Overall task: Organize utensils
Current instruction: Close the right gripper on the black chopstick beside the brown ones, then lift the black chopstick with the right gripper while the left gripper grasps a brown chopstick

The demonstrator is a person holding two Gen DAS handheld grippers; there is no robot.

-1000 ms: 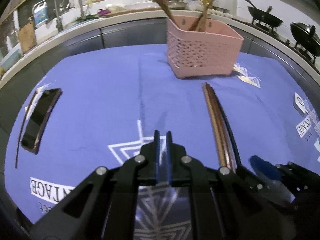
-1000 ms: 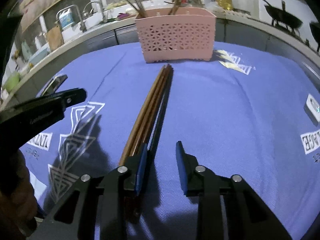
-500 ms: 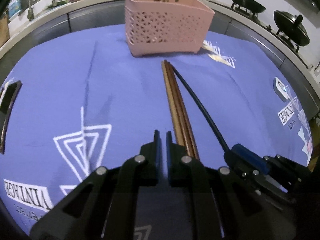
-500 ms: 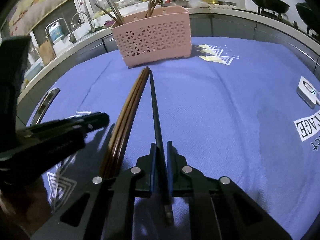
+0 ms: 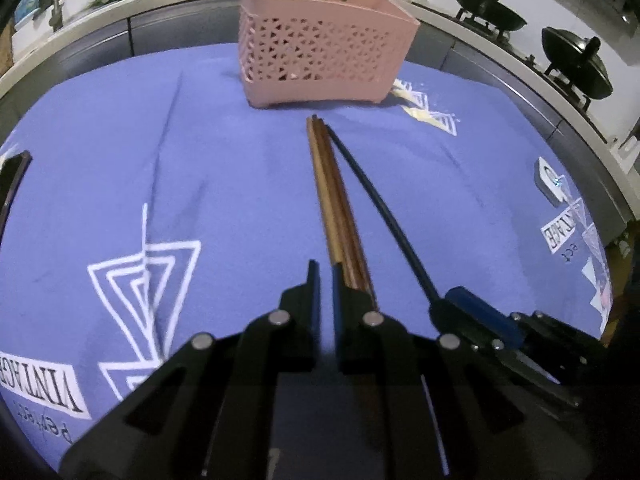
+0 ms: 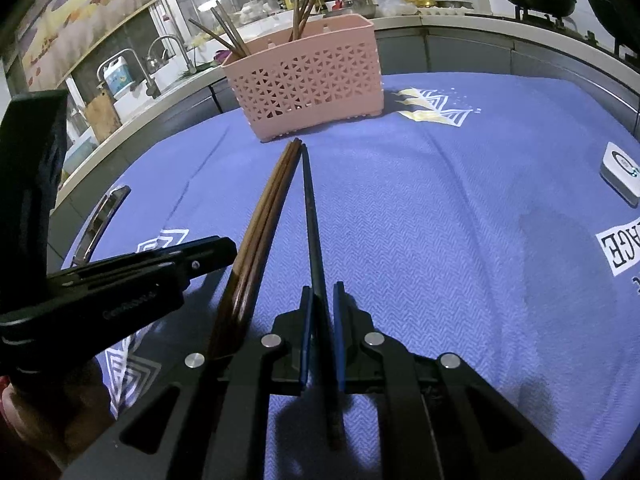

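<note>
**Right has the black chopstick pinched; lift clean, drop it in the basket**

Right gripper (image 6: 320,300) is clamped on the black chopstick (image 6: 310,208) near its butt end; a short stub sticks out behind the fingers. The shaft runs forward along the purple cloth (image 6: 460,240), tip just short of the pink basket (image 6: 308,80). Can't tell if it's off the cloth yet.

Left gripper (image 5: 326,284) is nearly closed with nothing between the fingers. It sits at the near end of the brown chopsticks (image 5: 332,196), right fingertip touching or just over them; can't say which. That bundle lies on the cloth just left of the black one, tips almost meeting in front of the basket.

How I'd do this step:
- The grip is far back, so the long front end will droop and swing. Lift slowly, wrist level.
- Raise straight up before going forward. The black tip is right beside the brown tips, and a sideways drag would scatter them.
- Clear the basket rim with the tip, then tilt tip-down and let go inside. The basket already holds chopsticks leaning in two groups; aim for a gap.
- Thin smooth stick in flat pads: it may rotate in the grip. Don't whip it.
- Keep left parked on the brown set until right is clear.
</note>
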